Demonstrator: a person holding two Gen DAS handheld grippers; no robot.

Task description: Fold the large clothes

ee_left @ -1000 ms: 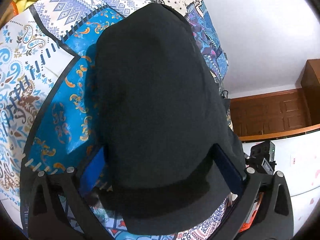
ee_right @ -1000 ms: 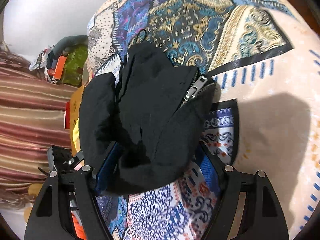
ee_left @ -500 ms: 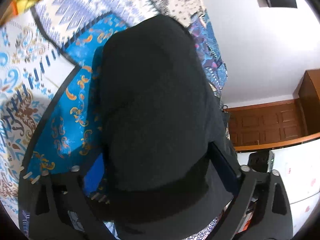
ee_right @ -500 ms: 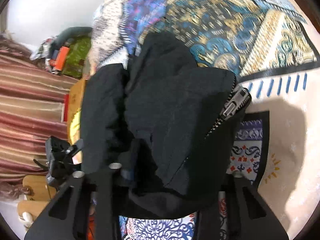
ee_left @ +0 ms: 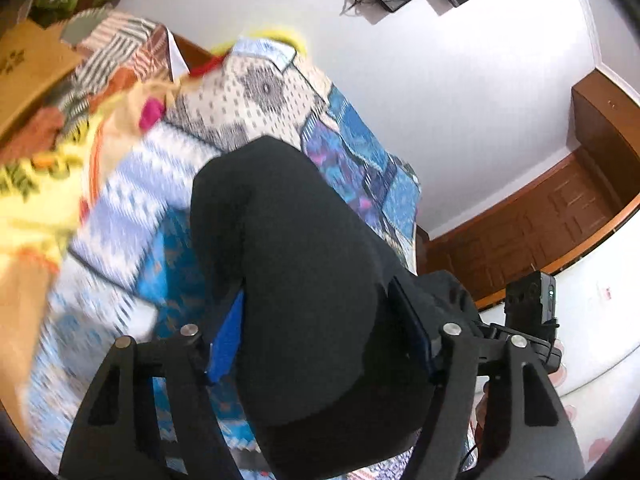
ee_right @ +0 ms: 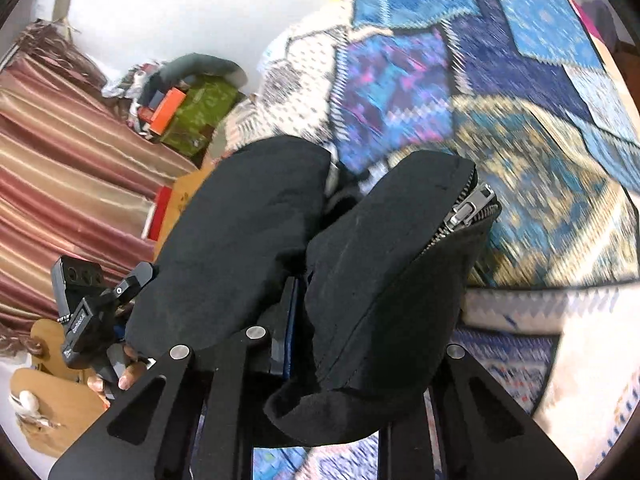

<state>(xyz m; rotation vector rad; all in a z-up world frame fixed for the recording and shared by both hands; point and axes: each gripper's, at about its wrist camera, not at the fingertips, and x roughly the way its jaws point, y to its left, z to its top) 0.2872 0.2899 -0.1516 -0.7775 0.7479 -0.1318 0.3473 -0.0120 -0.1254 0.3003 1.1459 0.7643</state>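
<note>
A black zip jacket [ee_left: 296, 264] is bunched between the jaws of my left gripper [ee_left: 320, 320], which is shut on it and holds it above the patterned bedspread [ee_left: 352, 148]. In the right wrist view the same jacket [ee_right: 376, 280] shows its metal zipper [ee_right: 464, 216]. My right gripper [ee_right: 360, 344] is shut on the zipper side. The fabric hides most of both grippers' pads. The left hand-held gripper [ee_right: 92, 308] shows at the left of the right wrist view.
A yellow and orange cloth pile [ee_left: 44, 184] lies at the bed's left. A striped curtain [ee_right: 60, 152] and clutter with a green bag [ee_right: 196, 116] stand beyond the bed. A wooden cabinet [ee_left: 560, 216] and white wall are behind.
Both grippers have lifted and tilted upward with the jacket, so the wall and room now show. The right gripper has closed from open onto the jacket.
</note>
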